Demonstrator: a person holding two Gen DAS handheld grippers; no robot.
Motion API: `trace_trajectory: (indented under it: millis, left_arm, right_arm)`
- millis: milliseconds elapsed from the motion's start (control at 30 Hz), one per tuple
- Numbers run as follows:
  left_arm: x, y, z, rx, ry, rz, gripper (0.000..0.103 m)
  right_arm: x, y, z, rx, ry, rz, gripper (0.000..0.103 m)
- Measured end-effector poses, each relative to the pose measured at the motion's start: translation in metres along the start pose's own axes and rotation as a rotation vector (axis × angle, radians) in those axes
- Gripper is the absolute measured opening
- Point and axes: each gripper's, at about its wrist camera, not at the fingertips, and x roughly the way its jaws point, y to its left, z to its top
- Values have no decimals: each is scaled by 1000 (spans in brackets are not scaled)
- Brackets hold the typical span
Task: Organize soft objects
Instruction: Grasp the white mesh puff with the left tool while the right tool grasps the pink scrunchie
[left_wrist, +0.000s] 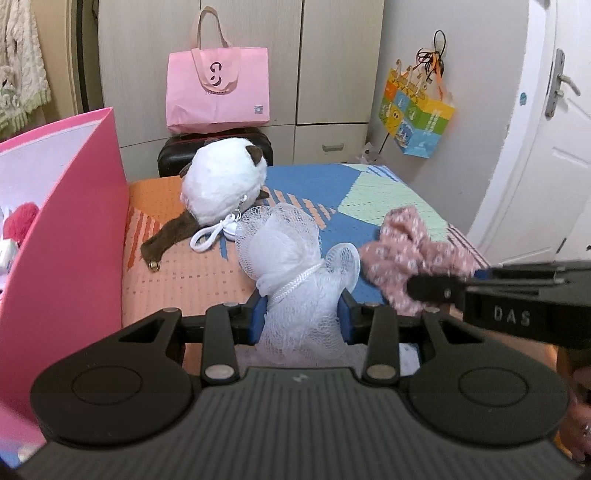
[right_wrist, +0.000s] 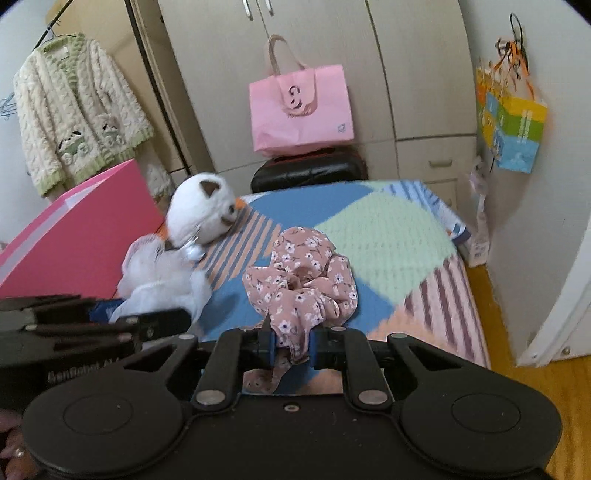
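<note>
My left gripper (left_wrist: 302, 318) is shut on a white mesh bath pouf (left_wrist: 291, 269), which bulges up between its blue pads. My right gripper (right_wrist: 292, 345) is shut on a pink floral scrunchie (right_wrist: 301, 282); the same scrunchie (left_wrist: 410, 254) and the right gripper's black fingers show at the right of the left wrist view. A white plush cat with brown ears (left_wrist: 225, 186) lies further back on the patterned bedspread (left_wrist: 332, 184). The pouf (right_wrist: 162, 284) and the left gripper's body appear at the left of the right wrist view.
A pink open box (left_wrist: 70, 236) stands at the left with a red fluffy item (left_wrist: 20, 221) inside. A pink tote bag (left_wrist: 218, 88) sits on a black case (right_wrist: 310, 171) beyond the bed. A colourful bag (left_wrist: 417, 114) hangs on the wall; a white door (left_wrist: 546, 147) is right.
</note>
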Motion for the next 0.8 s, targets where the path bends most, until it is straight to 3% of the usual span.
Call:
trace_trajectory:
  millis: [200, 467, 800]
  left_arm:
    - [-28, 11, -10, -19, -5, -34, 37]
    - [-61, 10, -36, 35, -20, -51, 37]
    - [-81, 28, -62, -33, -4, -69, 37]
  right_arm:
    - [-20, 7, -16, 15, 8, 51, 19]
    - [-37, 22, -39, 12, 20, 130, 19]
    - [-56, 53, -61, -71, 36, 193, 19]
